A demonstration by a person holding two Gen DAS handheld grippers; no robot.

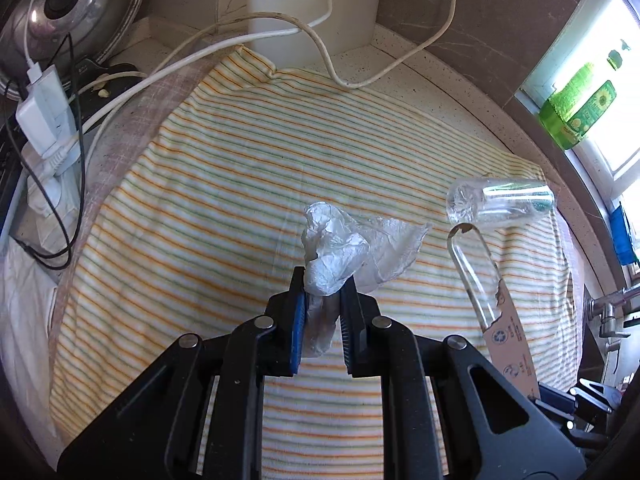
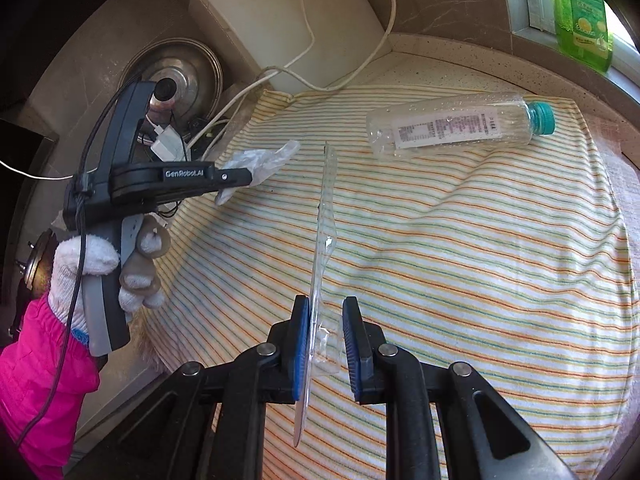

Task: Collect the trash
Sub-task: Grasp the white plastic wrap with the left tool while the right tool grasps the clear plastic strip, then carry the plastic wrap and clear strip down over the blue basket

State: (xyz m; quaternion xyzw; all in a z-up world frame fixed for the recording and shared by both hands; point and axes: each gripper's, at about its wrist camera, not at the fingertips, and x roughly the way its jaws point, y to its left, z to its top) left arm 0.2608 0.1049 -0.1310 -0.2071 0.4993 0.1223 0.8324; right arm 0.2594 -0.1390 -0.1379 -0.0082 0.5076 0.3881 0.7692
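Observation:
My left gripper [image 1: 323, 284] is shut on a crumpled clear plastic bag [image 1: 344, 252] and holds it above the striped cloth [image 1: 224, 184]. The right wrist view shows that gripper [image 2: 236, 184] from the side with the bag [image 2: 264, 160] sticking out of it. My right gripper [image 2: 326, 312] is shut on a flat clear blister pack with a cardboard back [image 2: 322, 240], held edge-on above the cloth [image 2: 460, 260]. The pack also shows in the left wrist view [image 1: 484, 280]. An empty clear bottle with a teal cap [image 2: 456, 126] lies on its side on the cloth; it also shows in the left wrist view [image 1: 500, 200].
White cables [image 1: 320, 28] and a power strip with plugs [image 1: 44, 120] lie at the back left beside a steel pot lid [image 1: 68, 0]. A white box [image 2: 288, 20] stands at the back. A green bottle [image 2: 580, 12] stands on the window sill. A tap [image 1: 608, 312] is at the right.

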